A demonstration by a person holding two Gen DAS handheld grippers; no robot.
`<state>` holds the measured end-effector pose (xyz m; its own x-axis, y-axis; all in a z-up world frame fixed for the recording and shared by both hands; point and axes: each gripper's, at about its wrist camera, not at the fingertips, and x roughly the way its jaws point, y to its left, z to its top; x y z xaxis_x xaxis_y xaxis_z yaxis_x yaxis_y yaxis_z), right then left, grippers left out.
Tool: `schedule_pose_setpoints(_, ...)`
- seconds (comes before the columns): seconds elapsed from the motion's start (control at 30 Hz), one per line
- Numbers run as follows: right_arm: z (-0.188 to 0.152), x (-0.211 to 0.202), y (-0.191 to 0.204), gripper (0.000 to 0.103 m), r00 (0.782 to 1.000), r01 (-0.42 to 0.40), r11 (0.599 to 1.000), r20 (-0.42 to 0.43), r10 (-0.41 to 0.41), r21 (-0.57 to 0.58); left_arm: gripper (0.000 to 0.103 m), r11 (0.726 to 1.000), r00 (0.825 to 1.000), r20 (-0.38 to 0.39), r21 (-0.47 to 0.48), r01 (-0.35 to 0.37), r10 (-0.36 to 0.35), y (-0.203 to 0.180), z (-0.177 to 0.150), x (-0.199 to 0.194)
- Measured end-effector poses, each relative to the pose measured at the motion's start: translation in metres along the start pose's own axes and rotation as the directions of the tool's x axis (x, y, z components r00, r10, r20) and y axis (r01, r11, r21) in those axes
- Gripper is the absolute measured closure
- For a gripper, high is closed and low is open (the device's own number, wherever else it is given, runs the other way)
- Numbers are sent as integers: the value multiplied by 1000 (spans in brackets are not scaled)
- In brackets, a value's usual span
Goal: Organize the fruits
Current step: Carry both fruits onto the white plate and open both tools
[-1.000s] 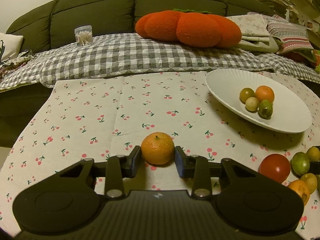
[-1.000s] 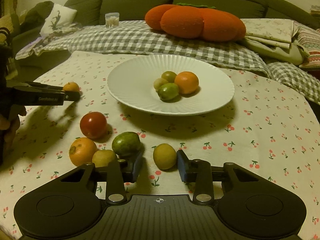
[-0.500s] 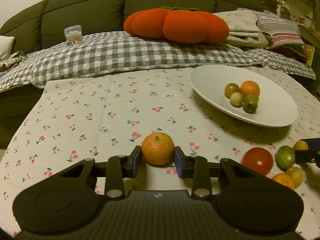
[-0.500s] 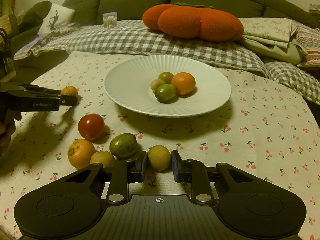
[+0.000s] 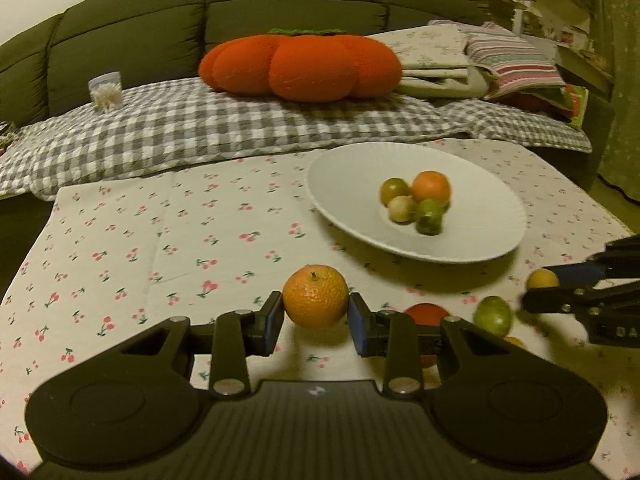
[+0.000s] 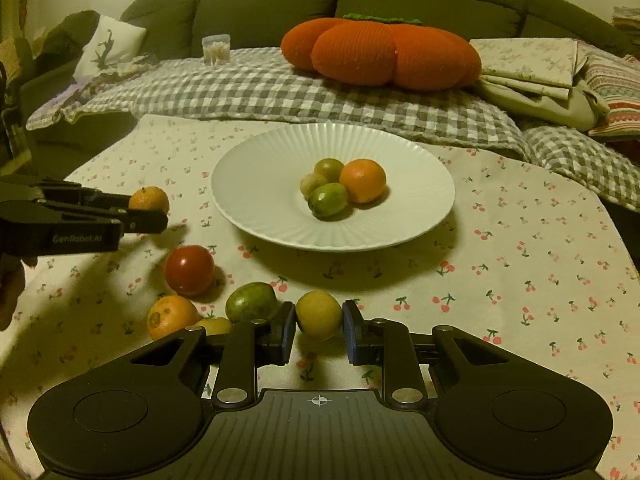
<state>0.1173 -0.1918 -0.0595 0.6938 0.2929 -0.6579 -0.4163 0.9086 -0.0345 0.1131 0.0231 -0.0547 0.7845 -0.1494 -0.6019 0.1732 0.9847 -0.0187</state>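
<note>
Cherry-print tablecloth (image 6: 520,240) bearing white plate (image 6: 248,216) | left gripper (image 5: 316,318) clamping a mandarin (image 5: 316,300) | right gripper (image 6: 319,326) pinching a yellow fruit (image 6: 319,314)

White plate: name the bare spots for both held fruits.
The white plate is bare along its left and right rims, beside the central fruit cluster. The tablecloth right of it is free. The loose fruit pile at front left is crowded.
</note>
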Motion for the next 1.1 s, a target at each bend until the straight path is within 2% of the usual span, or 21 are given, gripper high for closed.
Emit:
schedule_pose_setpoints(0.53, 18, -15, -1, 80, 999, -12, 999, 34, 11, 38, 70, 996, 997, 0, 44, 82, -82, -33, 20, -18)
schedule_pose_setpoints(1.1, 44, -6, -31, 80, 997, 41, 992, 58, -48, 118, 70, 994, 995, -14, 33, 100, -100, -58, 42, 7)
